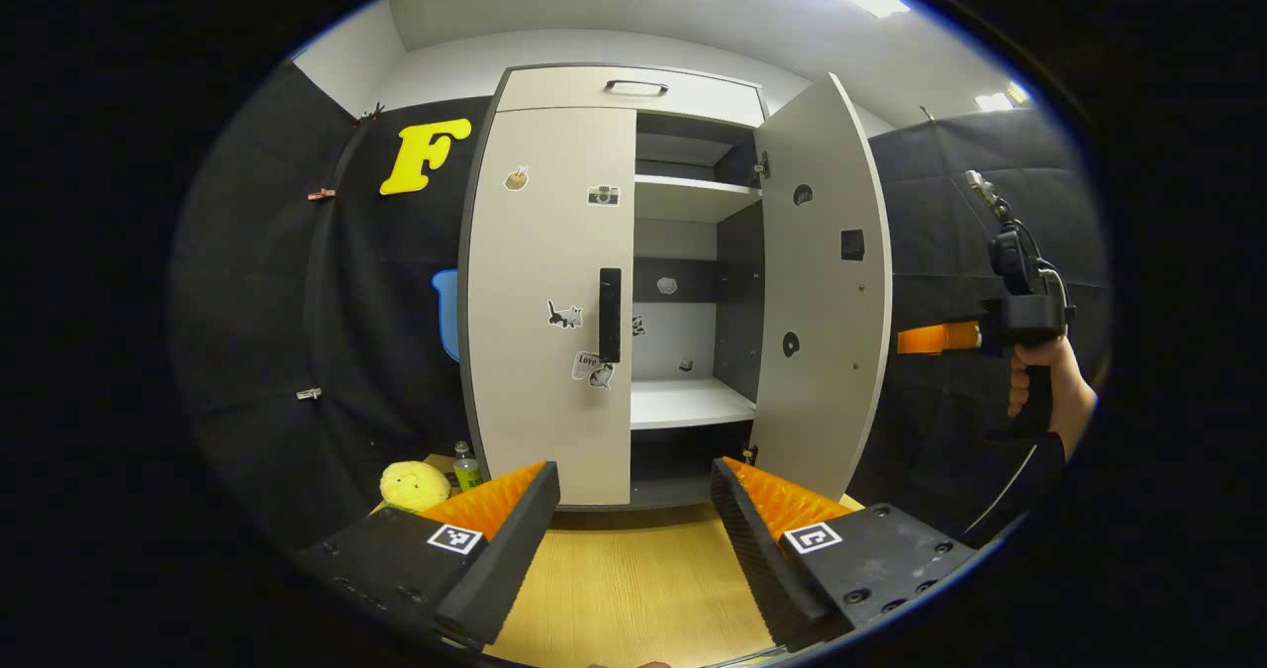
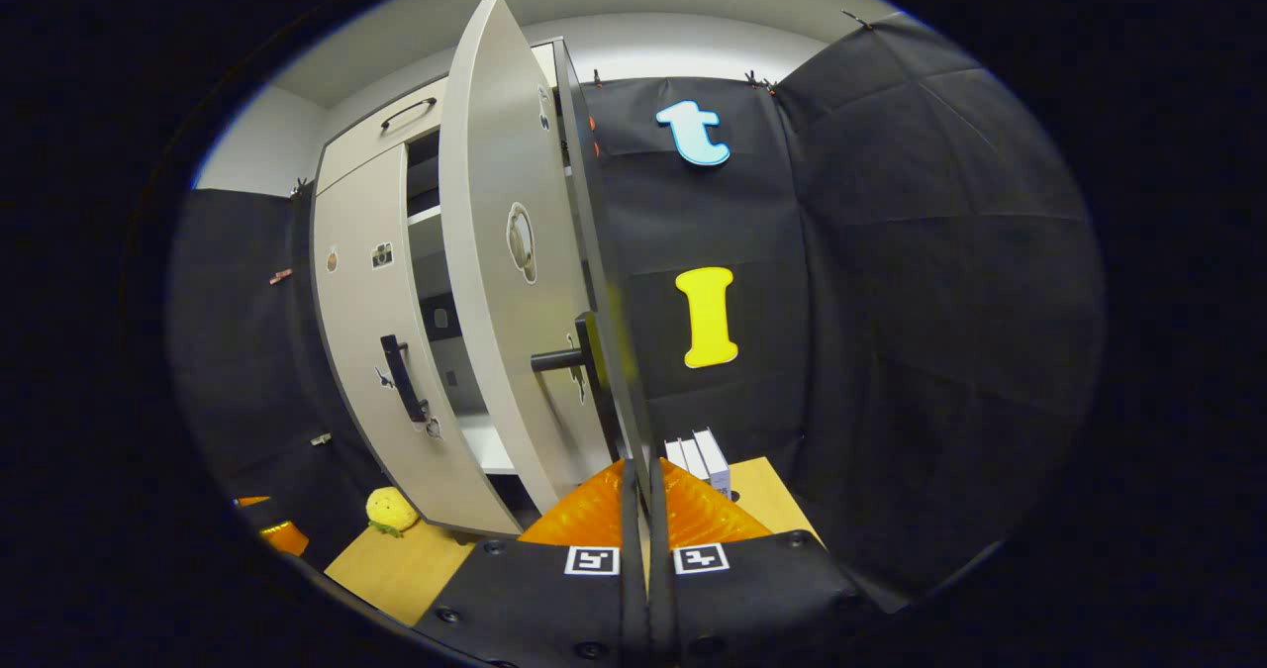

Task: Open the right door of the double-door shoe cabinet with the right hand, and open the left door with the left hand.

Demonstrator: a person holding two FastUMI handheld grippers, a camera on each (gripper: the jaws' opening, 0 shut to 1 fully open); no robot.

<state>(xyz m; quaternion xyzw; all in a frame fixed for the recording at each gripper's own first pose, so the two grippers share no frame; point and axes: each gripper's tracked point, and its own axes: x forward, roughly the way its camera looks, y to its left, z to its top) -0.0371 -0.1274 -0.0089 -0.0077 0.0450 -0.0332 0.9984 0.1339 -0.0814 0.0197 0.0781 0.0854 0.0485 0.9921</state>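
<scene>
Cabinet (image 1: 554, 292) straight ahead of left gripper (image 1: 633, 510), fingers spread wide, well short of closed left door's handle (image 1: 610, 314). Right door (image 1: 822, 292) swung open; right gripper (image 2: 641, 510) pressed shut, handle (image 2: 574, 356) just above, untouched.

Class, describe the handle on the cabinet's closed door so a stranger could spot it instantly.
Start at the tall pale grey double-door cabinet standing on the light wooden tabletop. Its left door is closed, dotted with small stickers. Along that door's inner edge, at mid-height, sits the slim black vertical bar handle, unlike the curved drawer pull above.
</scene>
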